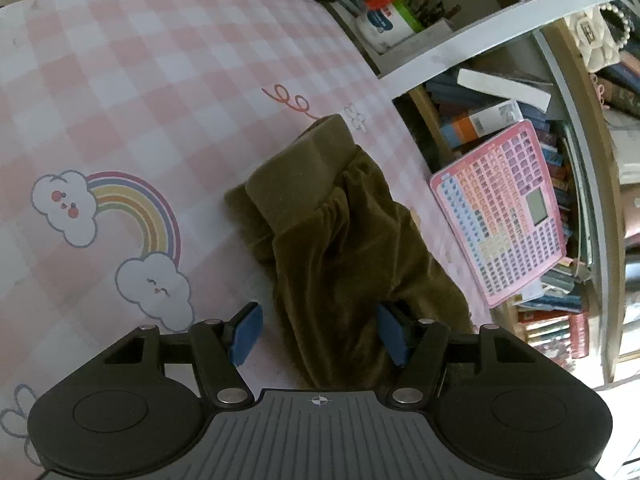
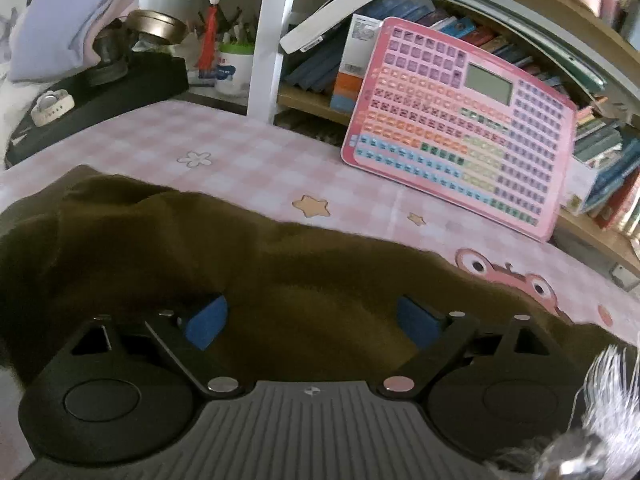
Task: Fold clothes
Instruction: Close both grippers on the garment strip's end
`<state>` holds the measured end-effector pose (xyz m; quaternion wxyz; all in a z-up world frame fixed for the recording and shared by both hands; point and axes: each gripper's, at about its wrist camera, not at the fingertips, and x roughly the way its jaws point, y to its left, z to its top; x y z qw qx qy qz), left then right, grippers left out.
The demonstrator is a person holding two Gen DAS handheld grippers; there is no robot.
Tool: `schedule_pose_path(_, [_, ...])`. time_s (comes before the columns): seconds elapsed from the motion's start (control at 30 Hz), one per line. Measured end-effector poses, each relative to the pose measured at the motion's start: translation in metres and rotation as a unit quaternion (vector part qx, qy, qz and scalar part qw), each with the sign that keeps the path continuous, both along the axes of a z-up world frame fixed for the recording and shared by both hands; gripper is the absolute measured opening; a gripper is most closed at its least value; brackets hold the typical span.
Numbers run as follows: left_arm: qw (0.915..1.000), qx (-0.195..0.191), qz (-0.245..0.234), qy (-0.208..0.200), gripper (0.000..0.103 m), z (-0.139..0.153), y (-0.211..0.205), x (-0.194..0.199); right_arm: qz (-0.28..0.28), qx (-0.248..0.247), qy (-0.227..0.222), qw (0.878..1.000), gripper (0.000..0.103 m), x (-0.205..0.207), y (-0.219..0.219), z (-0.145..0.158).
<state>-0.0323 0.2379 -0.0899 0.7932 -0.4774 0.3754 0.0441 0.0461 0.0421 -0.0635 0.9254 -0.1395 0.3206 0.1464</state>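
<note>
An olive-brown velvety garment (image 1: 340, 240) lies on a pink checked table cover (image 1: 160, 80), its ribbed cuff (image 1: 296, 172) pointing away from me. My left gripper (image 1: 320, 334) is open just above the garment's near end, blue pads on either side of the cloth. In the right wrist view the same garment (image 2: 240, 264) spreads wide across the cover (image 2: 260, 160). My right gripper (image 2: 310, 320) is open over its broad middle, both blue pads apart with cloth below them.
A pink keyboard-like toy board (image 2: 460, 128) (image 1: 504, 216) leans against a bookshelf (image 2: 600, 140) at the table's far edge. A white shelf post (image 2: 268, 40), a pen cup (image 2: 234, 68) and a dark case with a watch (image 2: 52, 108) stand at the back left.
</note>
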Motion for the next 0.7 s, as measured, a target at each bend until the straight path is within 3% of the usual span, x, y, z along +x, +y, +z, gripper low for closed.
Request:
schedule_pose_path(0.3, [0.9993, -0.029, 0.022, -0.013, 0.06, -0.007, 0.005, 0.001, 0.044, -0.02, 0.024, 0.999, 0.091, -0.065, -0.002, -0.005])
schedule_pose_path(0.33, [0.9992, -0.029, 0.026, -0.011, 0.057, -0.008, 0.005, 0.002, 0.047, -0.024, 0.024, 0.998, 0.091, -0.065, -0.001, -0.005])
schedule_pose_path(0.4, [0.9988, -0.032, 0.037, -0.004, 0.033, -0.01, 0.005, 0.003, 0.057, -0.029, 0.022, 0.998, 0.091, -0.065, 0.001, -0.005])
schedule_pose_path(0.5, [0.9973, -0.046, 0.056, 0.007, 0.012, -0.019, 0.008, 0.005, 0.066, -0.024, 0.028, 0.997, 0.092, -0.065, 0.001, -0.006])
schedule_pose_path(0.6, [0.9975, -0.04, 0.058, 0.007, 0.008, -0.018, 0.007, 0.006, 0.063, -0.009, 0.036, 0.997, 0.092, -0.062, -0.002, -0.005])
schedule_pose_path(0.7, [0.9987, 0.029, 0.029, -0.029, 0.007, 0.007, -0.006, 0.007, 0.054, 0.02, 0.046, 0.997, 0.092, -0.059, -0.016, 0.002])
